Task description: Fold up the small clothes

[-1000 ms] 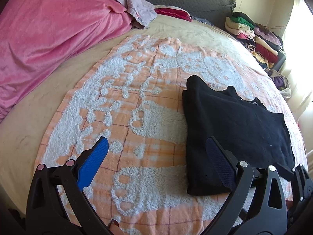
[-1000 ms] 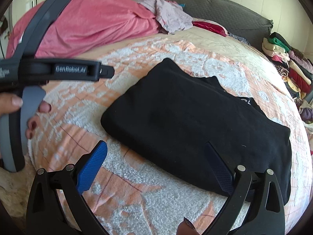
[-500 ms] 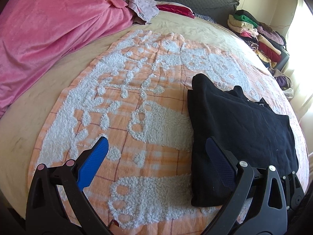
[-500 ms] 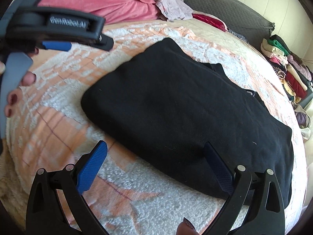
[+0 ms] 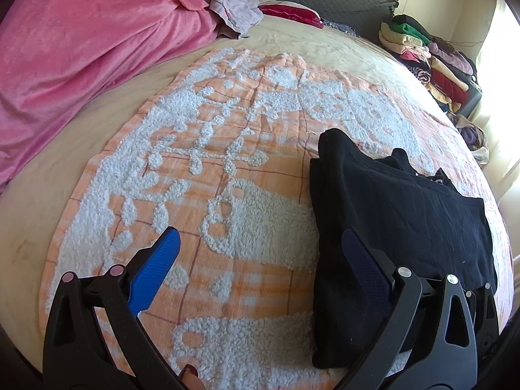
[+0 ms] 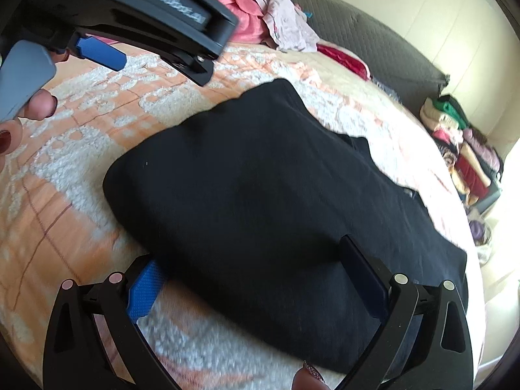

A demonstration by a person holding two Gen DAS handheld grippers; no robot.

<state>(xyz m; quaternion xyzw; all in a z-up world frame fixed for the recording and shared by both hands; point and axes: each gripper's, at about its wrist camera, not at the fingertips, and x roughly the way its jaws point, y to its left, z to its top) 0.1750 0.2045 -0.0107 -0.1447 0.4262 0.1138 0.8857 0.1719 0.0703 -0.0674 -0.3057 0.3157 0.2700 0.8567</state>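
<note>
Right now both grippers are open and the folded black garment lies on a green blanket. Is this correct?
Not quite. The blanket is orange with fluffy white patterns, not green, as the left wrist view shows. The rest holds: the left gripper and right gripper are open, and the folded black garment lies on it.

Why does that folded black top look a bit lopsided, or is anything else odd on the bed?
The black top is folded, but a collar or sleeve piece pokes out past its far edge, so the fold is not clean. Otherwise nothing is spilled or damaged; both claws, left and right, are open.
</note>
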